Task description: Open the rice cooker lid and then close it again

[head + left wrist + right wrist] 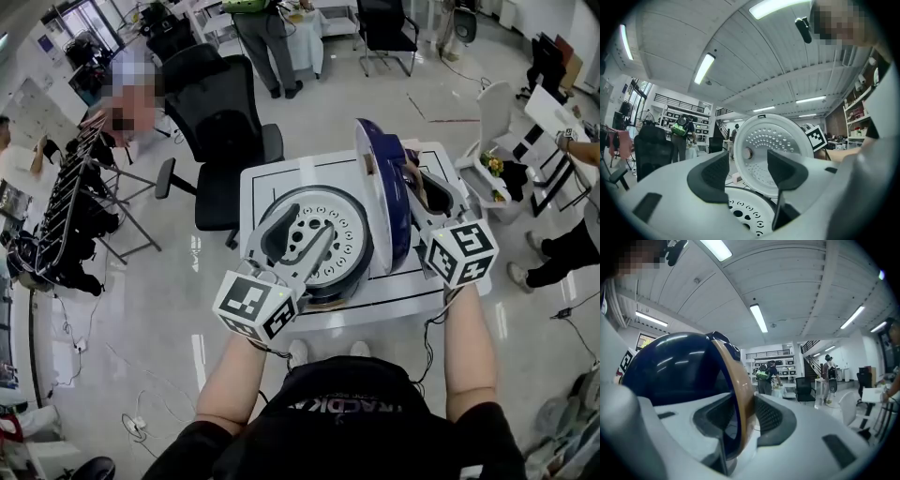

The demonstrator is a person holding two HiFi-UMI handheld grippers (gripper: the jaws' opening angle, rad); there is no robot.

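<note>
At the rim of the upright lid (pixel 670 376), our right gripper (pixel 740 420) pinches it narrow, left gripper (pixel 749 171) stands wide and empty over the open rice cooker (pixel 352 234) on the white table (pixel 281 178); we judge opening done, next swing lid down until latched.

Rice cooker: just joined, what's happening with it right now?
The rice cooker sits on a small white table with its blue lid standing upright, fully open. The right gripper has the lid's tan rim between its jaws and appears to grip it. The left gripper is open and empty, hovering over the perforated plate in the cooker's body.
</note>
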